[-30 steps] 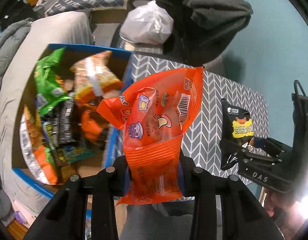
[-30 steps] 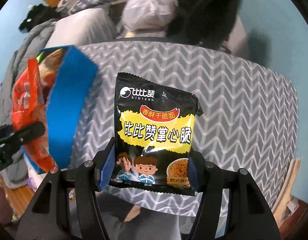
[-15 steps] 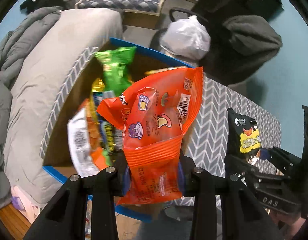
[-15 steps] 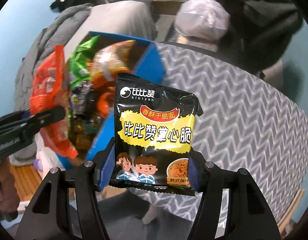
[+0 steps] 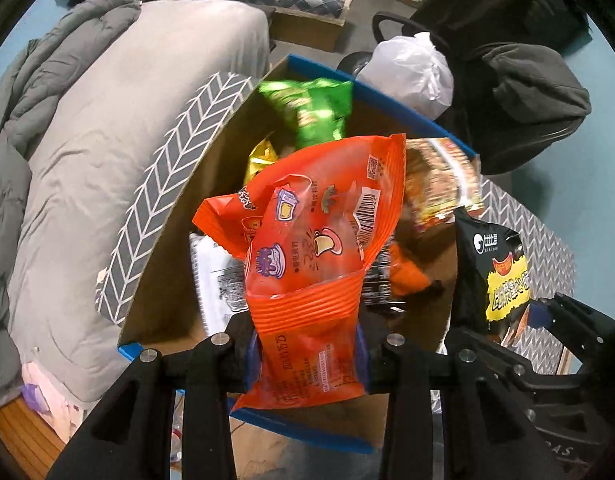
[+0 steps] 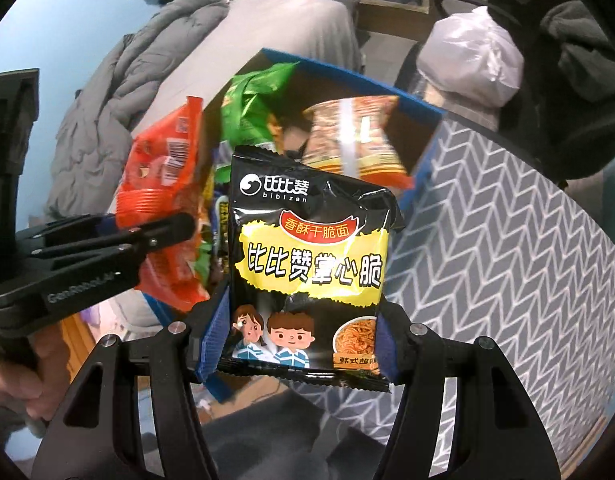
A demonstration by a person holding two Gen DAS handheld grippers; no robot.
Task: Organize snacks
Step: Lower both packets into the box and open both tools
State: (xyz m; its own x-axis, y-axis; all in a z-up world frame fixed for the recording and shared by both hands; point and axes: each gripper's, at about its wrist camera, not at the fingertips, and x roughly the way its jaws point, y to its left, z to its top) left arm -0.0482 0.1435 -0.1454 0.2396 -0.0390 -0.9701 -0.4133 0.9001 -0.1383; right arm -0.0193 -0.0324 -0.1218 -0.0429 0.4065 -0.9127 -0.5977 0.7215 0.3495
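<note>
Two packets held — left gripper (image 5: 305, 354) jaws clamp one orange packet (image 5: 307, 240), right gripper (image 6: 297, 344) jaws one black packet (image 6: 311, 264).

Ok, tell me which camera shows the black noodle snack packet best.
The right wrist view: the black noodle snack packet faces the lens, label fully readable, clamped in the right gripper. The left wrist view catches it only at the right edge, partly hidden by that gripper.
</note>
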